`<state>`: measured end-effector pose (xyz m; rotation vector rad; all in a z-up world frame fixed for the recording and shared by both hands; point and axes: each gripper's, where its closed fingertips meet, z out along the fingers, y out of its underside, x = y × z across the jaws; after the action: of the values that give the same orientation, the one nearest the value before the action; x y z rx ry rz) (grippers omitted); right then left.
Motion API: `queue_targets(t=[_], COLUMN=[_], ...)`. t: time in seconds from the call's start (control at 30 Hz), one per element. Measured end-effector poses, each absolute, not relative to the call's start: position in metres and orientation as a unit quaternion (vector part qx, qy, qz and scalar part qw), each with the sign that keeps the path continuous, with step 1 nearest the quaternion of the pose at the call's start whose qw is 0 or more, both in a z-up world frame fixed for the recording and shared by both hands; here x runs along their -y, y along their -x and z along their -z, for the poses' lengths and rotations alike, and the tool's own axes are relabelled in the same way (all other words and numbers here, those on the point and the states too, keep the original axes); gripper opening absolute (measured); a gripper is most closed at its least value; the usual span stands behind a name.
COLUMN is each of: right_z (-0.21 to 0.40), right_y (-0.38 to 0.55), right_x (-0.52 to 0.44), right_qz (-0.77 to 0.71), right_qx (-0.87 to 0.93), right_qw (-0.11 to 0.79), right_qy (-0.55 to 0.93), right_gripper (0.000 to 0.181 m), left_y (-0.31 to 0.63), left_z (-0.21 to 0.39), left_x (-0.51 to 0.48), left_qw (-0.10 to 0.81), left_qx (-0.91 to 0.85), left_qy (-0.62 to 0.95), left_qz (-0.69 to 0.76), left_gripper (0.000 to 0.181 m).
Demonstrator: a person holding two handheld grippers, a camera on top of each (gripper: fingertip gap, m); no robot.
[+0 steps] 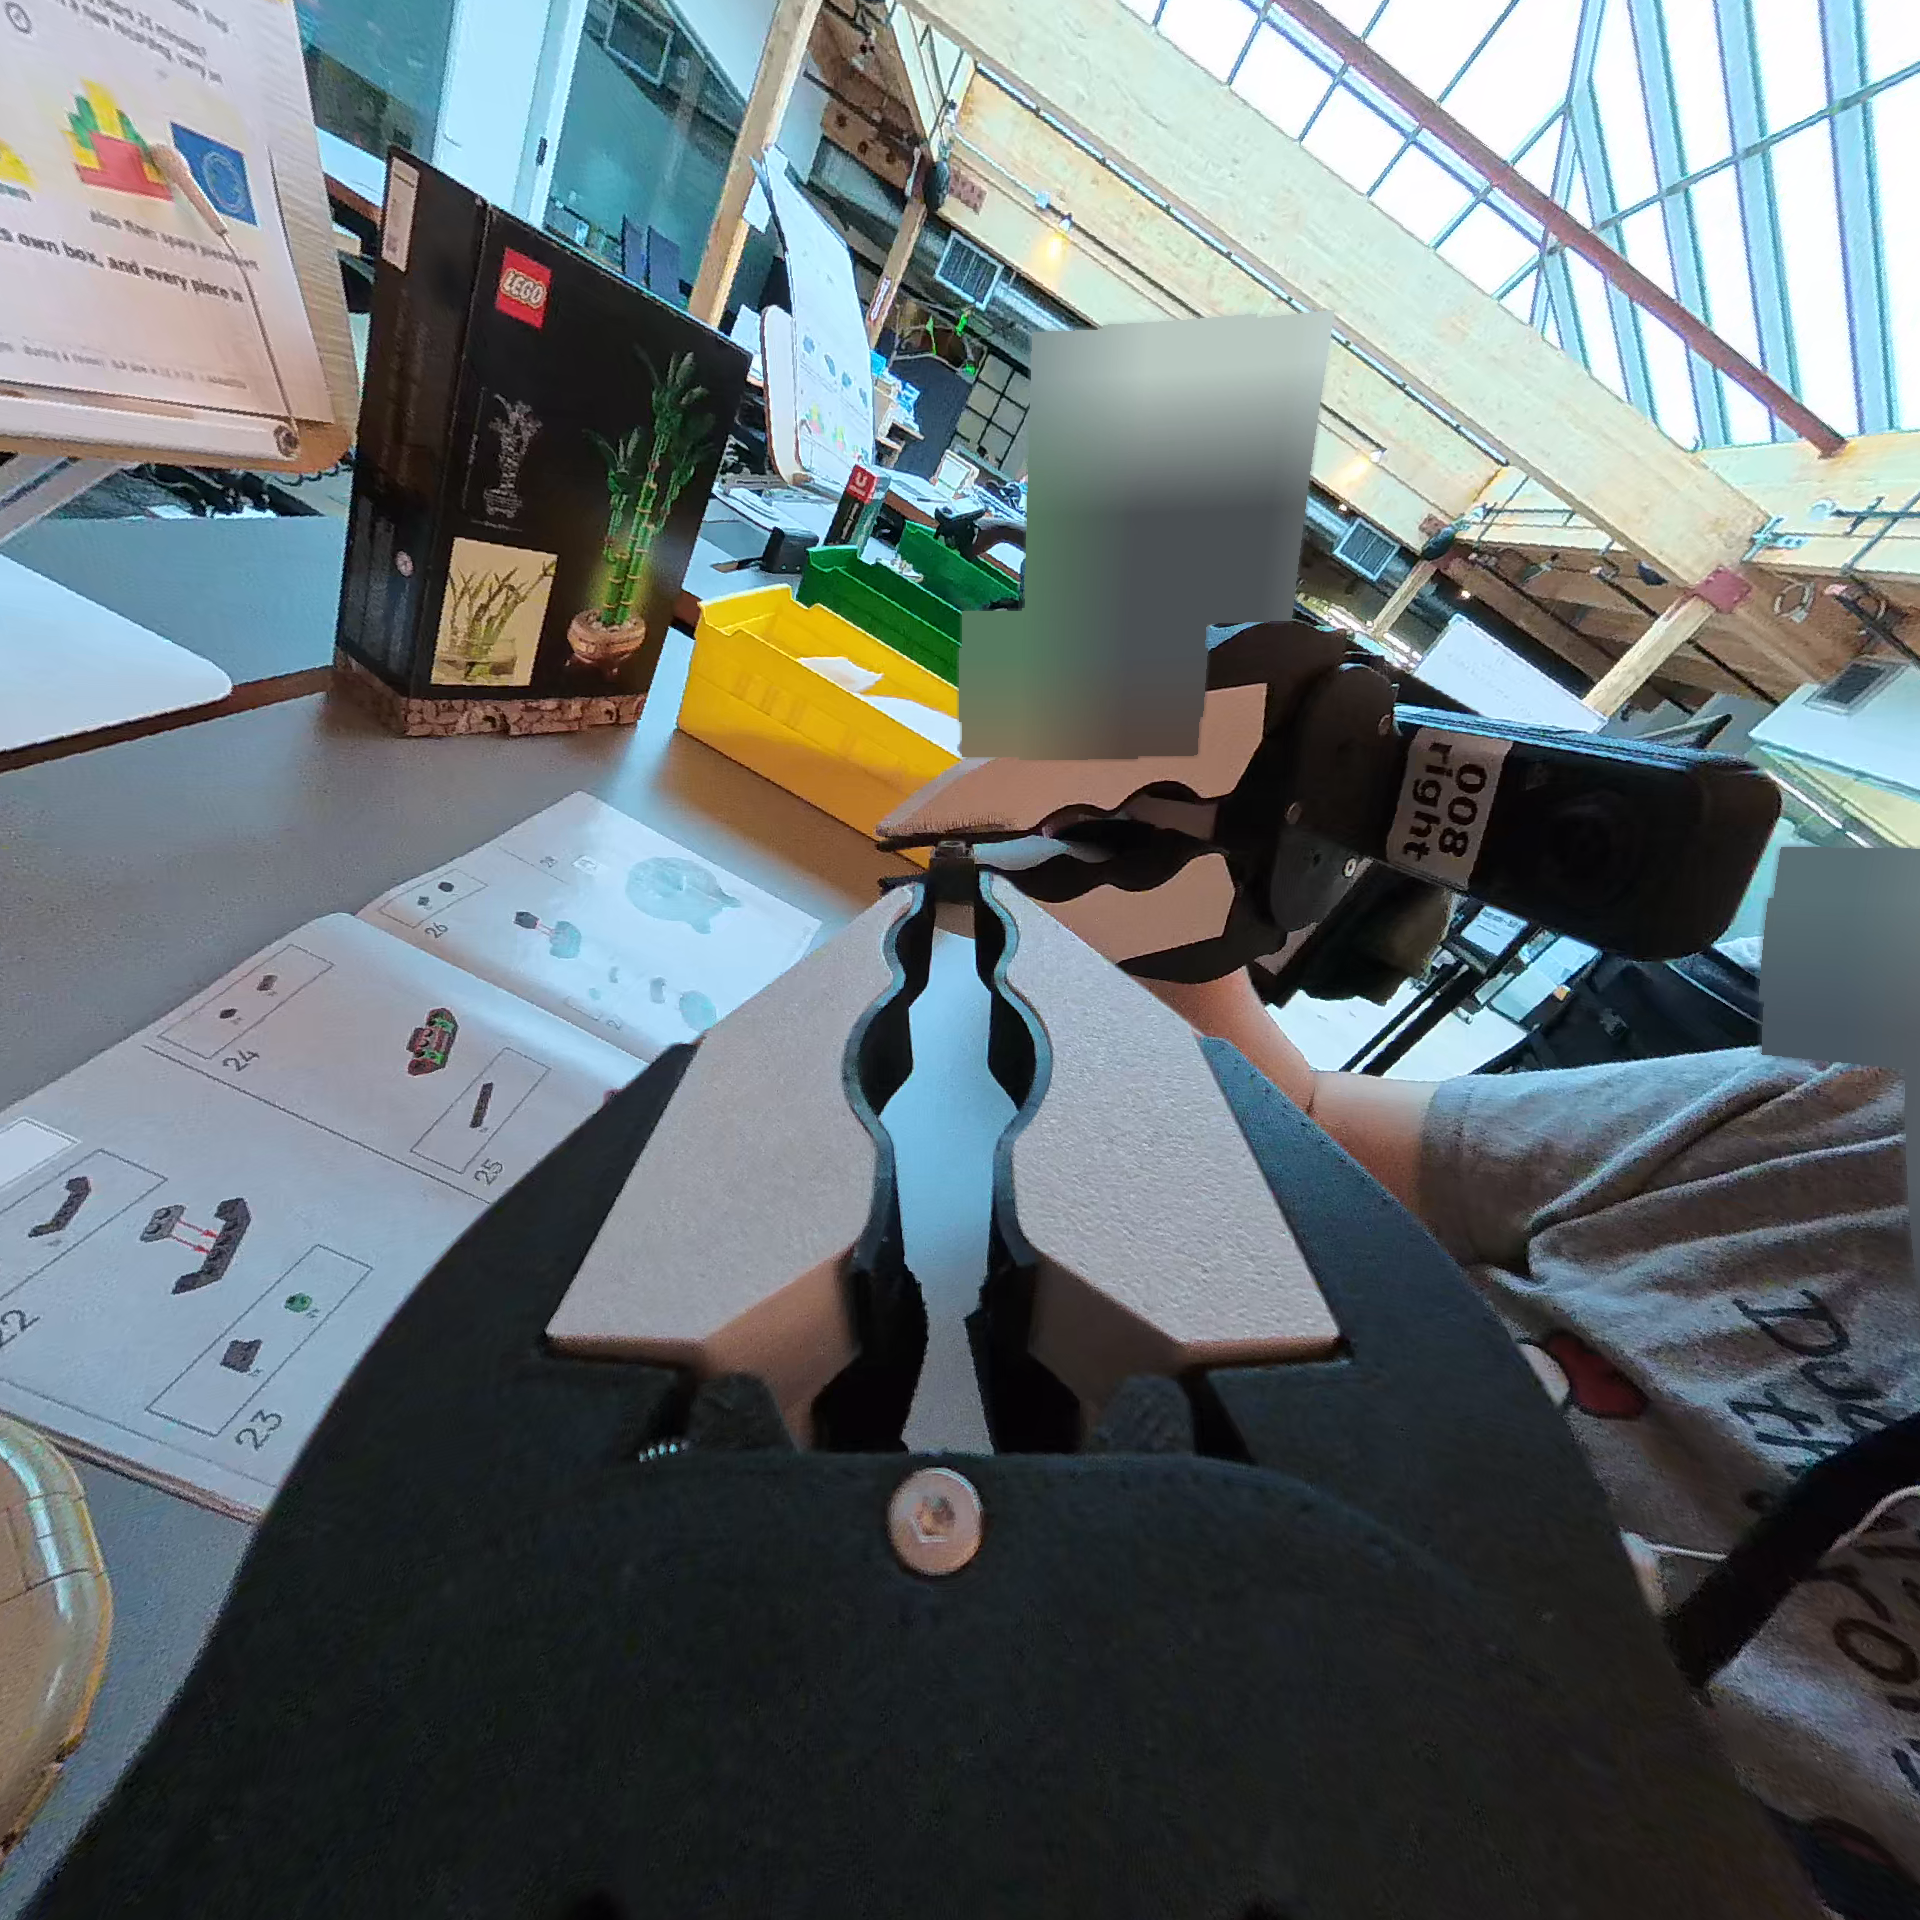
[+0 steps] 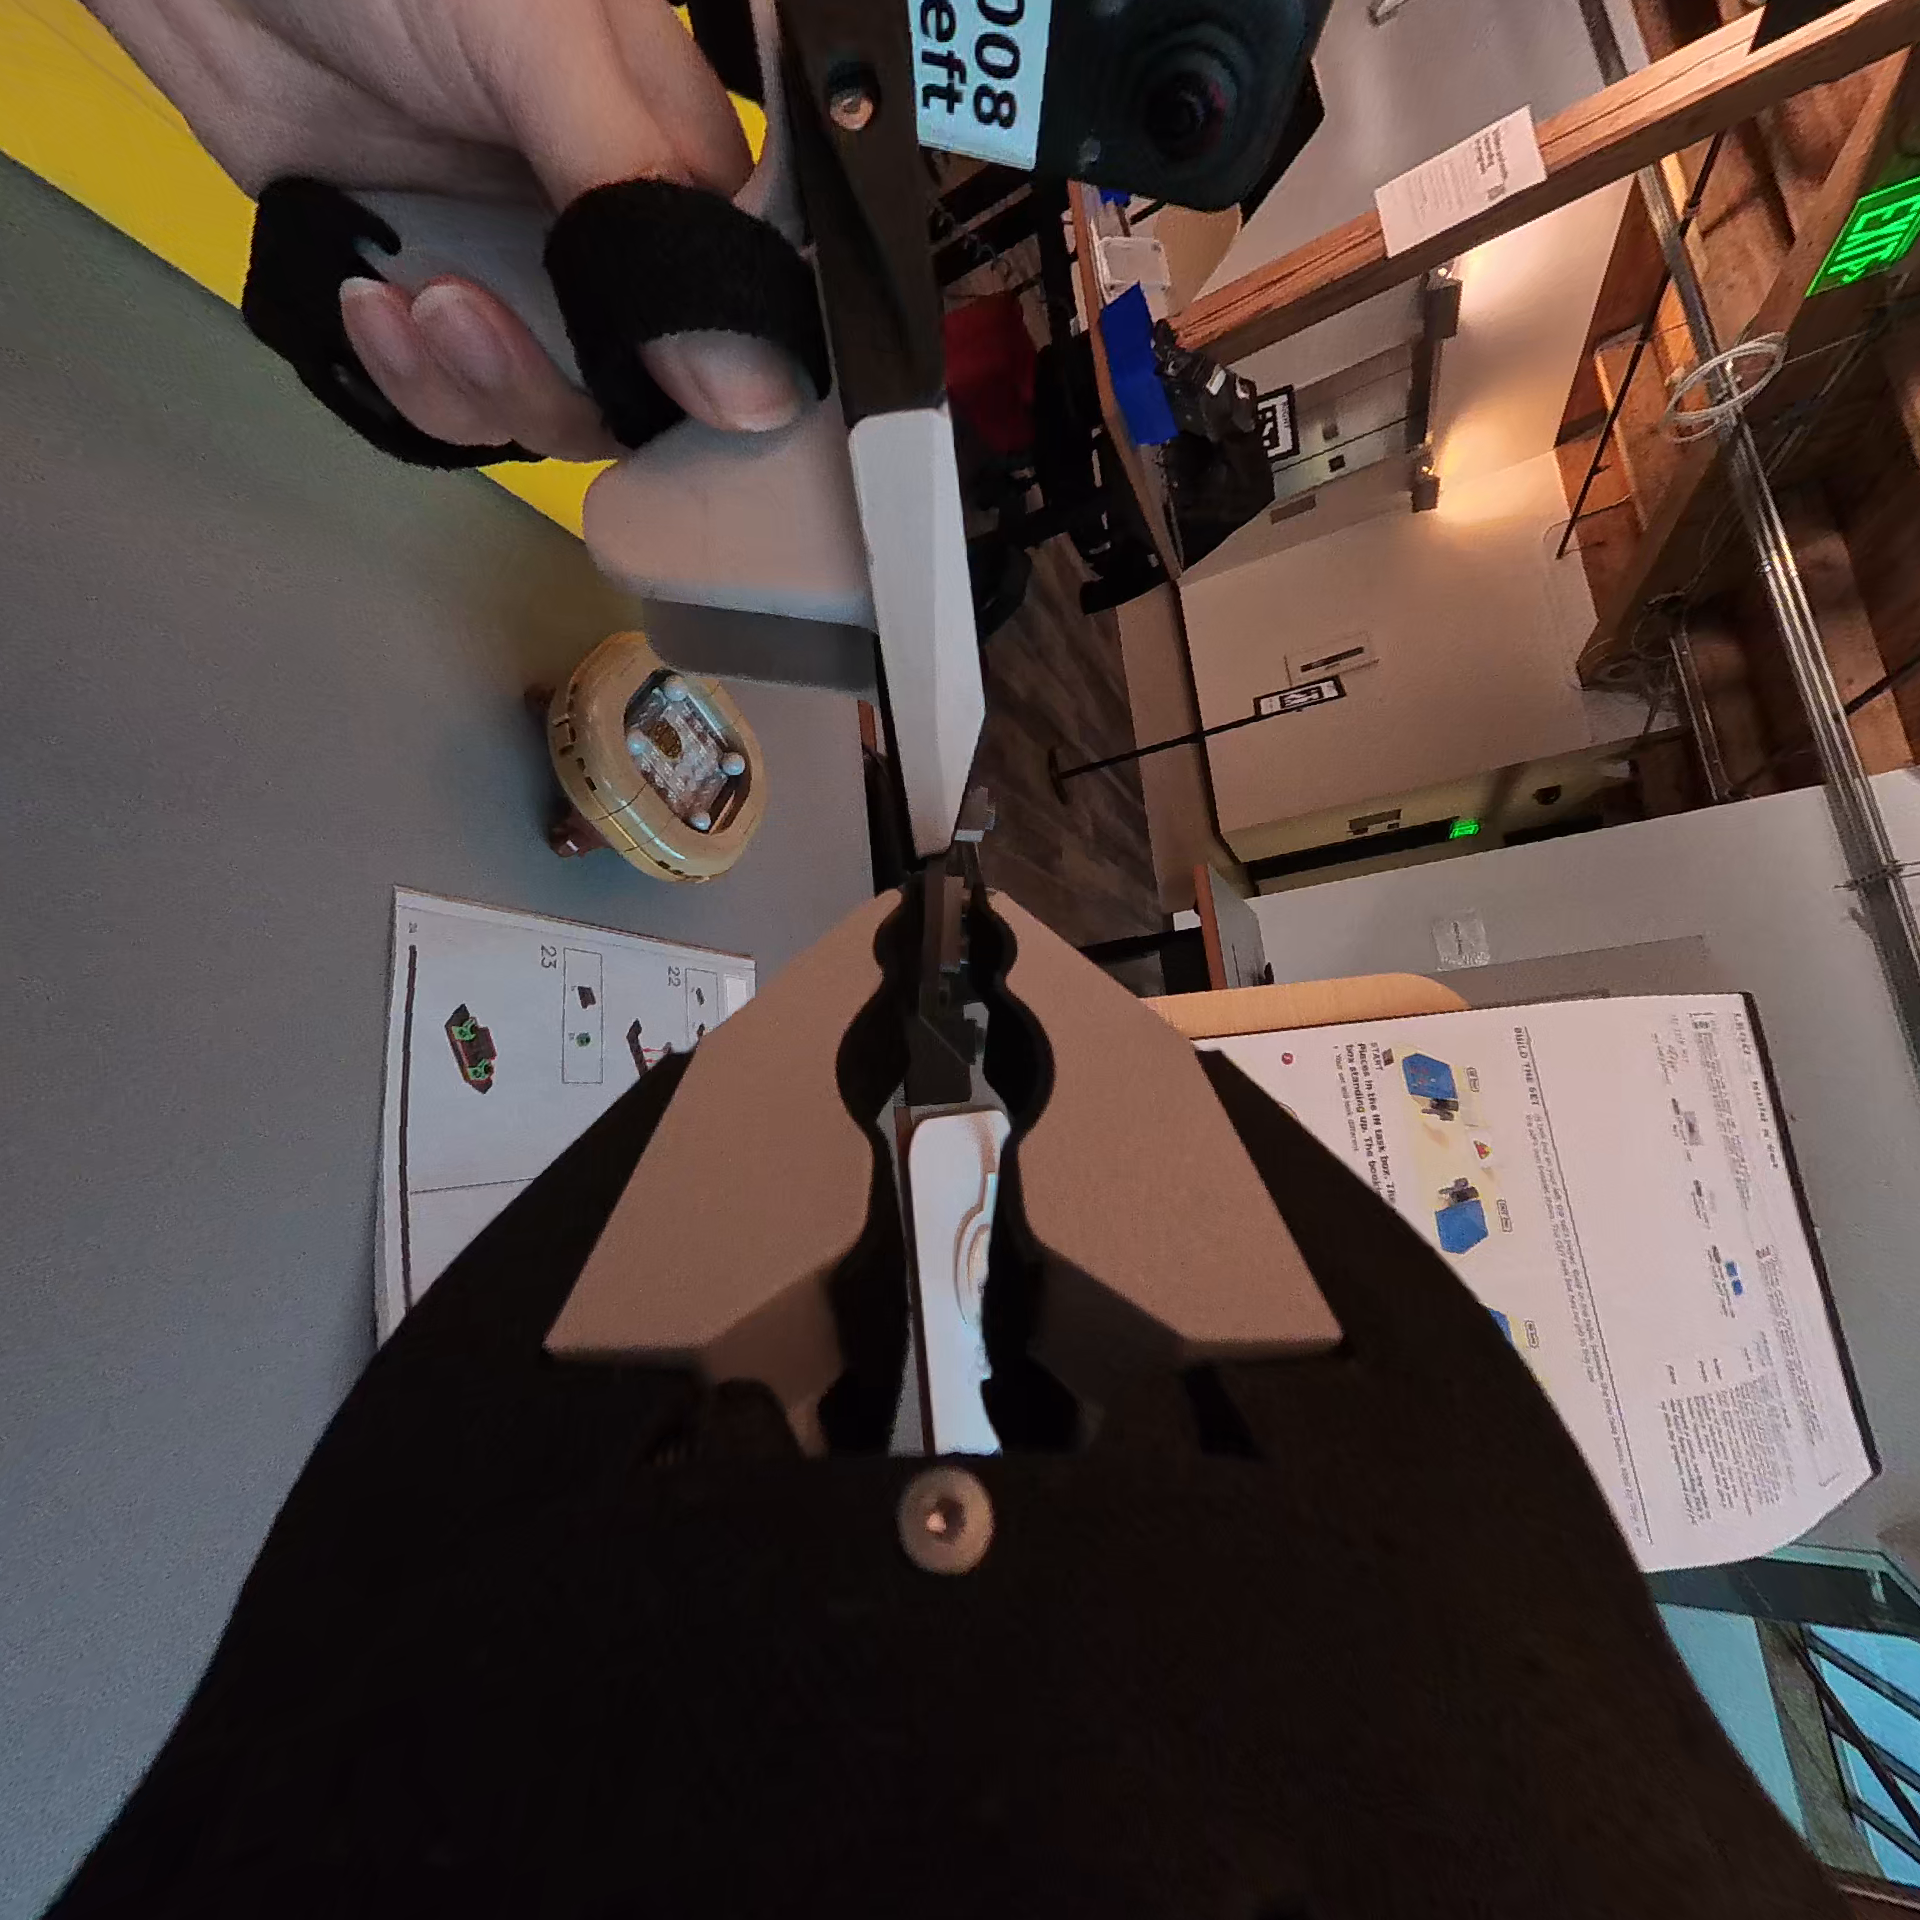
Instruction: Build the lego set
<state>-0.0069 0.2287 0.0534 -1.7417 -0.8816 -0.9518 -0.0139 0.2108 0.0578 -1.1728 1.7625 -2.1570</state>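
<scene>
My left gripper (image 1: 948, 896) is shut on a small dark lego piece (image 1: 951, 860) at its fingertips, held above the table. My right gripper (image 2: 940, 899) is shut on a long black lego piece (image 2: 940, 997) that runs back between its fingers. The two grippers meet tip to tip, and the pieces touch or nearly touch. In the left wrist view the right gripper (image 1: 894, 857) comes in from the right. In the right wrist view the left gripper (image 2: 961, 831) comes down from the top, with the small piece (image 2: 977, 816) at its tip.
An open instruction booklet (image 1: 312, 1091) lies on the grey table (image 1: 156, 831). A tan round pot assembly (image 2: 655, 758) stands beyond it. A black lego box (image 1: 520, 468), a yellow tray (image 1: 810, 696) and green trays (image 1: 894, 592) stand behind. A person's grey shirt (image 1: 1662, 1247) is at the right. My left and right fingertips are right by each other.
</scene>
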Motion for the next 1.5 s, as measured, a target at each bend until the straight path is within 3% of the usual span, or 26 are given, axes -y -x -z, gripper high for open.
queue_targets(t=[0.2, 0.27, 0.47, 0.77, 1.23, 1.37, 1.5], right_z=[-0.036, -0.027, -0.009, 0.007, 0.008, -0.008, -0.042], right_y=[-0.020, -0.041, -0.099, -0.124, -0.122, -0.106, -0.068], right_x=[-0.230, -0.225, -0.209, -0.200, -0.202, -0.207, -0.215], right_qz=[0.369, 0.372, 0.346, 0.335, 0.342, 0.346, 0.349], right_qx=[0.337, 0.318, 0.237, 0.198, 0.204, 0.219, 0.249], right_qw=[0.453, 0.432, 0.433, 0.429, 0.427, 0.452, 0.503], right_qy=[0.739, 0.758, 0.798, 0.815, 0.812, 0.793, 0.751], right_gripper=[0.006, 0.006, 0.006, 0.006, 0.006, 0.006, 0.006], left_y=[0.005, 0.003, -0.013, -0.016, -0.017, -0.022, -0.008], left_z=[-0.040, -0.028, -0.004, 0.027, 0.032, 0.012, -0.053], left_x=[-0.223, -0.234, -0.314, -0.302, -0.299, -0.284, -0.260], left_qw=[0.145, 0.197, 0.512, 0.572, 0.563, 0.523, 0.381], left_qx=[-0.655, -0.701, -0.762, -0.793, -0.801, -0.777, -0.661], left_qy=[0.400, 0.402, 0.367, 0.191, 0.191, 0.311, 0.388], left_qz=[0.625, 0.556, 0.151, -0.085, -0.070, 0.161, 0.517], left_gripper=[0.012, 0.006, 0.000, 0.000, 0.000, 0.000, 0.002])
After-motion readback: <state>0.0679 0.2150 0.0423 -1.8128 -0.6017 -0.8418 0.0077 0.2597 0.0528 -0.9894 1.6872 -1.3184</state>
